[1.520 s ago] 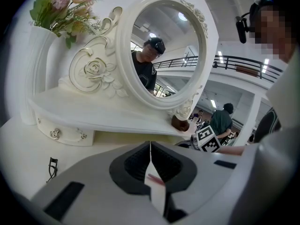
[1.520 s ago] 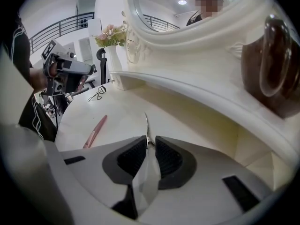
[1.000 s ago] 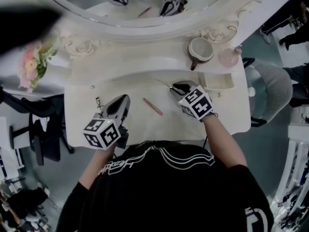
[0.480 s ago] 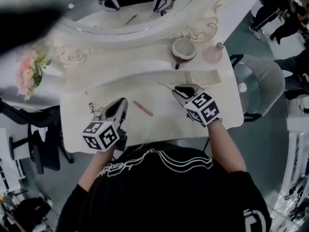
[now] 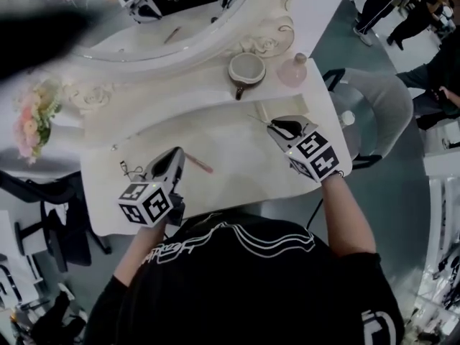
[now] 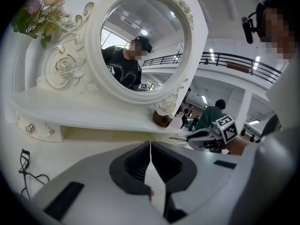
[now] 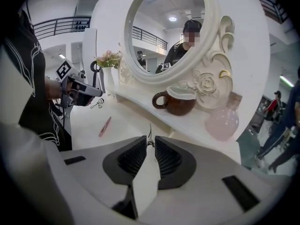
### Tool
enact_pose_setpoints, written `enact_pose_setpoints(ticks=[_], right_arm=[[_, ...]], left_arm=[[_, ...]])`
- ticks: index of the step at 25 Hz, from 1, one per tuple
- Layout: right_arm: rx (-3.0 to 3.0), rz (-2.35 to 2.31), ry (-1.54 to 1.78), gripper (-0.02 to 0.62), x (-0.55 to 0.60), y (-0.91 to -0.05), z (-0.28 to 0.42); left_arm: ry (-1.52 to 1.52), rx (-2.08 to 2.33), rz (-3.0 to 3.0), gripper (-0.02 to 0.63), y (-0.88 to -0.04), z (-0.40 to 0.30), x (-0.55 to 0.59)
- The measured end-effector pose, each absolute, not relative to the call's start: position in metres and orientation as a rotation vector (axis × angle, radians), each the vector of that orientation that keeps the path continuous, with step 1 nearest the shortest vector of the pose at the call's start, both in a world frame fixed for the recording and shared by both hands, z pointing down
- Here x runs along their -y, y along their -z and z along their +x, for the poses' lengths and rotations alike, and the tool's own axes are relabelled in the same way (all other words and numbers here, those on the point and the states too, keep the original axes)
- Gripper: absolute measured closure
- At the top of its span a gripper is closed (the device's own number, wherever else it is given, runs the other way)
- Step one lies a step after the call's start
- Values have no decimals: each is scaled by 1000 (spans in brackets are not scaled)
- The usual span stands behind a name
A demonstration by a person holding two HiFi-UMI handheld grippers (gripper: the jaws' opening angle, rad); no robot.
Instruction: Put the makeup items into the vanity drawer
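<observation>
My right gripper hovers over the right part of the white vanity top, shut on a thin metal makeup tool that pokes out past its tips. In the right gripper view that tool stands between the pads, in front of a cream recess under the shelf. My left gripper is shut with nothing in it, above the left part of the top. A pink pencil lies between the two grippers. A black eyelash curler lies left of the left gripper.
On the shelf stand a brown-and-white cup and a pink bottle, under the oval mirror. Pink flowers stand at the far left. A small closed drawer with knobs sits under the shelf's left end. People stand off to the right.
The head view has swung, so the vanity sits more tilted in frame. My right gripper with the tool drifted slightly toward the table's right edge. The left gripper kept its place.
</observation>
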State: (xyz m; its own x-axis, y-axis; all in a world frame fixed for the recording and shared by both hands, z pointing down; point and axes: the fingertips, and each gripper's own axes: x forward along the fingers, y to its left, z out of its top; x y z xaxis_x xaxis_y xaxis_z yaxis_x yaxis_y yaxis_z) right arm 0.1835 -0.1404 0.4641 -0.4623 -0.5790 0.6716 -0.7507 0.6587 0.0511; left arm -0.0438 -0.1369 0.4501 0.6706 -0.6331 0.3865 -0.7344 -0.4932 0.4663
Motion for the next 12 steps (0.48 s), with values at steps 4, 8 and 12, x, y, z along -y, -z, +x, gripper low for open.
enact_pose_setpoints(ticks=[4, 8, 12], right_arm=[[2160, 1071, -305, 520, 140, -460, 211], [2115, 1104, -308, 520, 143, -463, 235], [2060, 1115, -304, 520, 152, -468, 255]], left_arm=[[-234, 1021, 2290, 578, -449, -32, 136], [-251, 1007, 2301, 578, -449, -26, 138], [-262, 996, 2302, 578, -450, -23, 139]])
